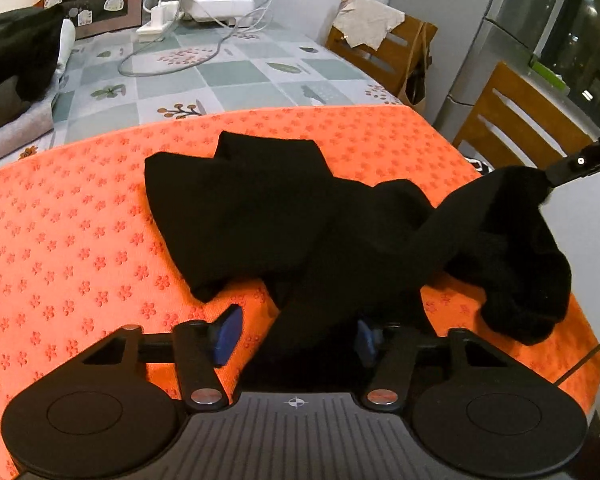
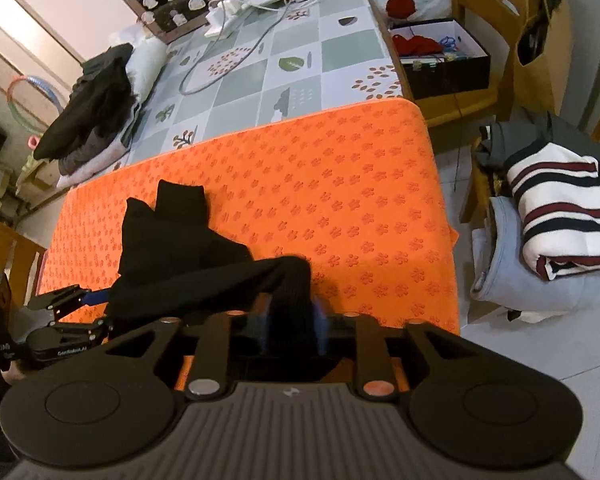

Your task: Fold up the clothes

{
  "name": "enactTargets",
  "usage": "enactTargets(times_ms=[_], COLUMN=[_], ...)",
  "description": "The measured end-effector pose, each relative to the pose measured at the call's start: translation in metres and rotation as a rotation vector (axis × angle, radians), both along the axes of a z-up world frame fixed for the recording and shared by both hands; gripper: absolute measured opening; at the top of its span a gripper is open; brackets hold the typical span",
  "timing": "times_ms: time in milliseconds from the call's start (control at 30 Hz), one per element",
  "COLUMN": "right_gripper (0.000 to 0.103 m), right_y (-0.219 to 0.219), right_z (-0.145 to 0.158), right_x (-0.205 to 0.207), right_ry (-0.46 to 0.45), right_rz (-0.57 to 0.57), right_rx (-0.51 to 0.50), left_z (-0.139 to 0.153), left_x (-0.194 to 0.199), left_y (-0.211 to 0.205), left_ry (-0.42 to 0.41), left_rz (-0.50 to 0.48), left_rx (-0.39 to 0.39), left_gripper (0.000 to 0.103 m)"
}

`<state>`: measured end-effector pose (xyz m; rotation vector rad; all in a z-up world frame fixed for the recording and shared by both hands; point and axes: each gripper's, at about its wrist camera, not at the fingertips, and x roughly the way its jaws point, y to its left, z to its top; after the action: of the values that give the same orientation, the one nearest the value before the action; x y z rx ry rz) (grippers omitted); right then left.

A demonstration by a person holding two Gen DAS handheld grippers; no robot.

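A black garment (image 1: 260, 216) lies crumpled on the orange floral mat (image 1: 60, 240), one end flat, the other lifted. My left gripper (image 1: 296, 336) has its blue pads wide apart with a band of the black cloth running between them; the jaws do not pinch it. My right gripper (image 2: 294, 320) is shut on the garment's bunched end (image 2: 292, 292) and holds it above the mat (image 2: 340, 200). The right gripper's finger shows in the left wrist view (image 1: 572, 166), gripping the raised cloth. The left gripper shows in the right wrist view (image 2: 80, 300), at the garment's left edge.
A pile of dark and grey clothes (image 2: 88, 120) sits on the tiled tablecloth (image 2: 300, 60) beyond the mat, with a power strip and cables (image 2: 228, 12). Folded striped and blue clothes (image 2: 560, 220) lie on a seat to the right. Wooden chairs (image 1: 512, 120) stand at the table's right.
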<state>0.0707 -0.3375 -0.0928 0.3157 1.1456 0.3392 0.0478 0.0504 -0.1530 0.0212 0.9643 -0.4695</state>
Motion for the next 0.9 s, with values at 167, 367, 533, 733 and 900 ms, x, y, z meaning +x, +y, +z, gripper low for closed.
enactTargets(times_ms=[167, 367, 533, 733, 900], right_gripper=[0.056, 0.062, 0.063, 0.039, 0.009], right_y=[0.007, 0.012, 0.011, 0.008, 0.009], right_z=[-0.005, -0.015, -0.038, -0.068, -0.061], right_x=[0.013, 0.037, 0.068, 0.091, 0.09], right_ry=[0.007, 0.018, 0.074, 0.189, 0.183], right_rz=[0.034, 0.064, 0.081, 0.101, 0.142], right_rx=[-0.027, -0.082, -0.105, -0.047, -0.016], left_z=[-0.003, -0.005, -0.008, -0.008, 0.0], left_x=[0.002, 0.002, 0.003, 0.004, 0.007], left_y=[0.002, 0.006, 0.004, 0.0, 0.003], left_ry=[0.007, 0.027, 0.047, 0.031, 0.024], left_rz=[0.038, 0.081, 0.092, 0.062, 0.092], left_rx=[-0.008, -0.023, -0.027, -0.004, -0.025], left_gripper=[0.043, 0.043, 0.043, 0.043, 0.012])
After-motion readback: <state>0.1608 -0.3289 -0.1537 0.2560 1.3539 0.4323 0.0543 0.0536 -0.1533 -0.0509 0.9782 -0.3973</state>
